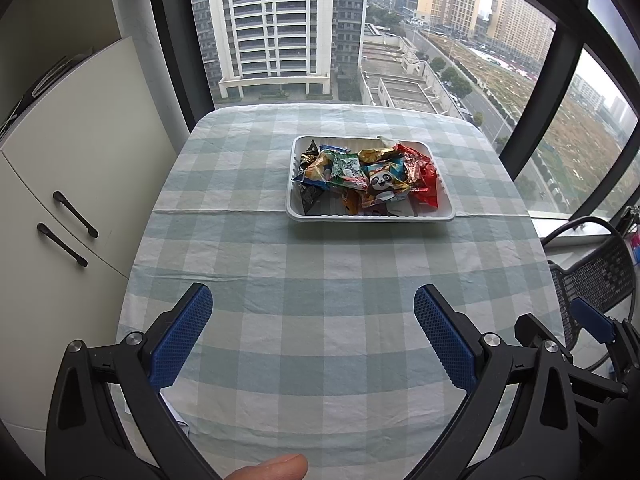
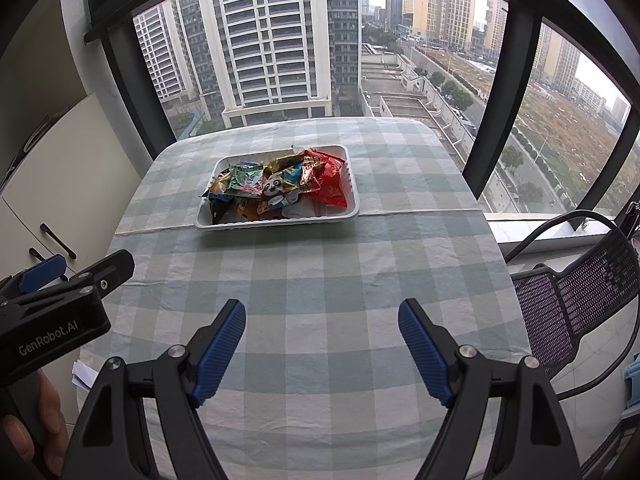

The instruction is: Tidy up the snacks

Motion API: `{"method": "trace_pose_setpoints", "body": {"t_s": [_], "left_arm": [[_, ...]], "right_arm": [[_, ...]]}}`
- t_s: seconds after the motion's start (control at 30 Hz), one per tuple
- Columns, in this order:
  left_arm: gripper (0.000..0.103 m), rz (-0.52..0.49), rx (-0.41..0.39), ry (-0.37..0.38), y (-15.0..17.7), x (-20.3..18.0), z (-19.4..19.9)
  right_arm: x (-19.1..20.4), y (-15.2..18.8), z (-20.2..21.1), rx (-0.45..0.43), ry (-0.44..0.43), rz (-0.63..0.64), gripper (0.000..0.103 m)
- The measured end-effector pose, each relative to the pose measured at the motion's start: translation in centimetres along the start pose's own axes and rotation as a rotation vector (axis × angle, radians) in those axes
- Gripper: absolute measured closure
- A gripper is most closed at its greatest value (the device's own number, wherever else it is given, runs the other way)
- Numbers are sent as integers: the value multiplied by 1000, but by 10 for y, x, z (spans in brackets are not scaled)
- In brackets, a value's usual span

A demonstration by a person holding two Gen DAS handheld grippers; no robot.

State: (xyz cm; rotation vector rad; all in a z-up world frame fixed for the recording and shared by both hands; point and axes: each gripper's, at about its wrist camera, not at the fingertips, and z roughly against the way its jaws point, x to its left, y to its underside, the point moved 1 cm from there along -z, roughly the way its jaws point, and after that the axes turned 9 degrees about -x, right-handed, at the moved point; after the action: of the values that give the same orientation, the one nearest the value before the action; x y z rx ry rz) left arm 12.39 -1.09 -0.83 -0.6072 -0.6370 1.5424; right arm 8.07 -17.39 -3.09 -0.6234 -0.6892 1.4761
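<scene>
Floor-to-ceiling windows (image 1: 400,40) behind the desk look out on high-rise towers and a road. White cabinet (image 1: 72,152) with two black handles stands to the left of the desk; a black mesh chair (image 2: 576,296) stands to its right. Desk (image 1: 320,264) is covered by a pale green and white checked cloth with a crease running across it. White plastic tray (image 1: 370,216) rests on the far half of the desk, its near rim at the crease. Snack packets (image 1: 368,176) are piled inside the tray, among them a red packet and one printed with a panda; the count cannot be read reliably. Left claw (image 1: 313,312) hovers over the near desk edge, jaws wide, nothing between them. Right claw (image 2: 322,318) is beside it, jaws likewise wide and empty, well apart from the tray.
</scene>
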Motion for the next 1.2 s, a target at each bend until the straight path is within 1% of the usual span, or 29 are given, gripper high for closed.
{"method": "trace_pose_setpoints", "body": {"t_s": [1.03,1.2], "left_arm": [[1,5,3,-2,2,-2,0],[1,6,-17,10,6,-3,2]], "right_arm": [[1,4,0,8,-1,5,22],[1,4,0,9,0,5,22]]}}
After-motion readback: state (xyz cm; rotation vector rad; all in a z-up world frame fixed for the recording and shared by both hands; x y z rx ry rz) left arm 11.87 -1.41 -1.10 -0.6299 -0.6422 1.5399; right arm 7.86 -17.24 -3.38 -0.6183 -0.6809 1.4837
